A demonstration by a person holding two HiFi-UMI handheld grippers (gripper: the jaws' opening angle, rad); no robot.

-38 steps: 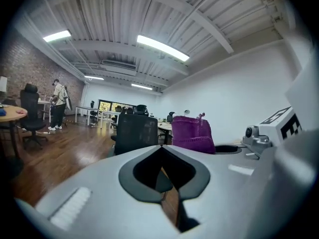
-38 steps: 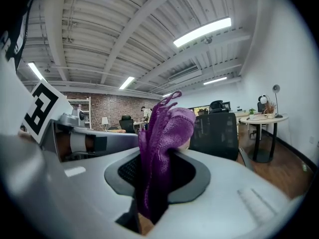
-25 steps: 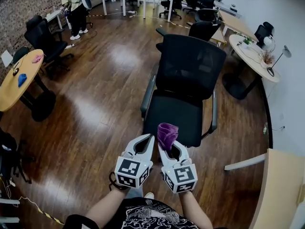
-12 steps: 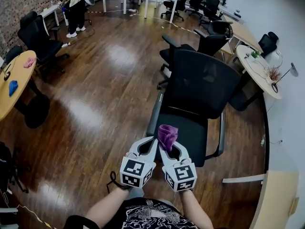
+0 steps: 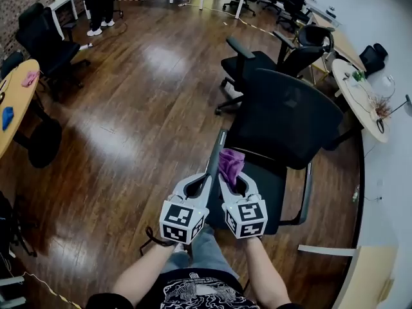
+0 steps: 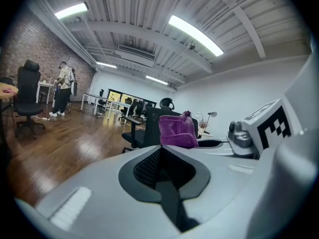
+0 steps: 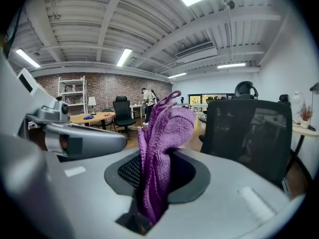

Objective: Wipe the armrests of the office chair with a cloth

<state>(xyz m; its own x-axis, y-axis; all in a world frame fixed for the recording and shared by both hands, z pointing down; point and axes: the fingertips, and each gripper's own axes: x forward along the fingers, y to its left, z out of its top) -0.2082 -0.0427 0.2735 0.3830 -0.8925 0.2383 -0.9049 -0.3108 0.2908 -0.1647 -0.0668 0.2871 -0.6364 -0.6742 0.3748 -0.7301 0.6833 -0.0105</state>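
Note:
A black office chair (image 5: 290, 118) with a mesh back stands just ahead of me, and its back (image 7: 249, 128) also shows in the right gripper view. Its left armrest (image 5: 215, 153) lies directly in front of both grippers; the right armrest (image 5: 306, 192) is on the far side of the seat. My right gripper (image 5: 226, 179) (image 7: 152, 193) is shut on a purple cloth (image 5: 230, 162) (image 7: 162, 143) that sticks up from its jaws by the left armrest. Close beside it, my left gripper (image 5: 203, 179) (image 6: 164, 156) is shut with nothing in it. The cloth (image 6: 177, 131) shows past it.
A second black chair (image 5: 261, 63) stands behind the first. More chairs (image 5: 42, 40) and a round wooden table (image 5: 11, 111) are at the left, a person (image 5: 96, 2) far back, a round desk (image 5: 360, 89) at the right, and a light tabletop (image 5: 357, 272) at the near right.
I have come closer to the chair. Both grippers, still side by side with the cloth held, now sit at its left armrest instead of in front of the seat.

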